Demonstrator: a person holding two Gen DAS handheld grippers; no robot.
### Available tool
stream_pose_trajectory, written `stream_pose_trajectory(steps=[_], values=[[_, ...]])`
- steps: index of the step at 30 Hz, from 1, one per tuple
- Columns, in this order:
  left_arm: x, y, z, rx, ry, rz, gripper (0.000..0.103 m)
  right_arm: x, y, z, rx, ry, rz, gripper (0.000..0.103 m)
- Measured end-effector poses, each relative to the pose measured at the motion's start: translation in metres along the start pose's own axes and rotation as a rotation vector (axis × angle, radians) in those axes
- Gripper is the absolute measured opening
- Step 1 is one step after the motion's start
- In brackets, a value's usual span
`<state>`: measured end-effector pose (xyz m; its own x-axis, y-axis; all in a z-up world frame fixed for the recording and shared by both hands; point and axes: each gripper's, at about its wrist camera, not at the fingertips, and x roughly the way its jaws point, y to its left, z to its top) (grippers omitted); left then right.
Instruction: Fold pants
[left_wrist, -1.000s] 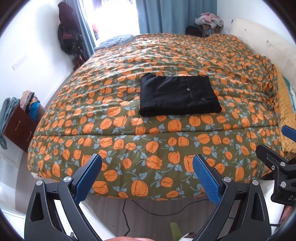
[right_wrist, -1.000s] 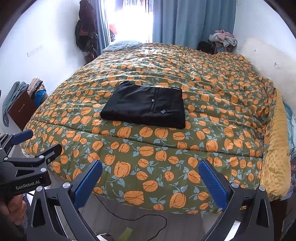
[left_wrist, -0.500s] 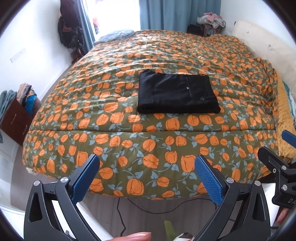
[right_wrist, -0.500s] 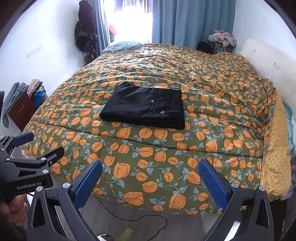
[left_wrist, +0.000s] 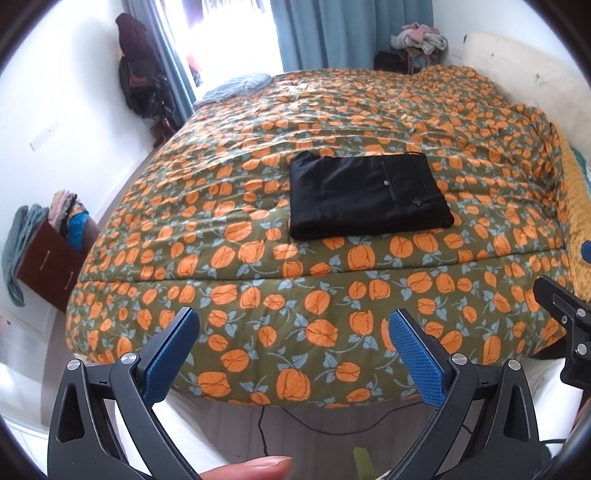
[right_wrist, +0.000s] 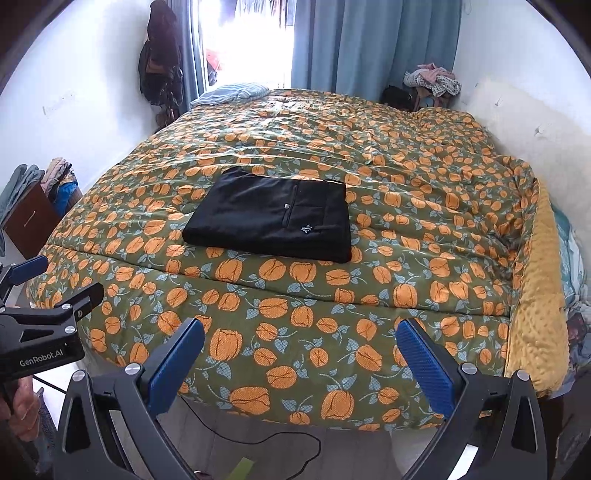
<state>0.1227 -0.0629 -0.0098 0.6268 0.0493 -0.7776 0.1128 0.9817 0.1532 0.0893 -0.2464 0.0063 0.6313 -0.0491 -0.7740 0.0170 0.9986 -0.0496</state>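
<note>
1. Black pants (left_wrist: 365, 195) are lying folded into a flat rectangle on the quilt (left_wrist: 332, 288) with orange flowers, near the front edge of the bed.
2. Left gripper (left_wrist: 293, 325) is hanging in front of the bed edge, its blue pads wide apart and holding nothing.
3. Right gripper (right_wrist: 301, 334) is hanging beside it, also spread wide and empty, well apart from the pants (right_wrist: 273, 214).
4. Dark cable (right_wrist: 258, 439) is lying on the floor under the quilt (right_wrist: 406, 240).

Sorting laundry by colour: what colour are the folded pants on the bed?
Black. The folded pants show best in the right wrist view.
</note>
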Motion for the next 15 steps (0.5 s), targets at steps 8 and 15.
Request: stream_pose_trajectory(steps=[8,15], values=[[-0.0014,0.0012,0.0019,-0.032,0.004,-0.036,0.102,-0.0012,0.0002,0.0009,-0.007,-0.007,-0.022,0.103],[-0.0009,0.0015,0.0018,-0.034,0.002,-0.040,0.102,-0.0014,0.0012,0.0003,-0.012,-0.006,-0.027,0.103]])
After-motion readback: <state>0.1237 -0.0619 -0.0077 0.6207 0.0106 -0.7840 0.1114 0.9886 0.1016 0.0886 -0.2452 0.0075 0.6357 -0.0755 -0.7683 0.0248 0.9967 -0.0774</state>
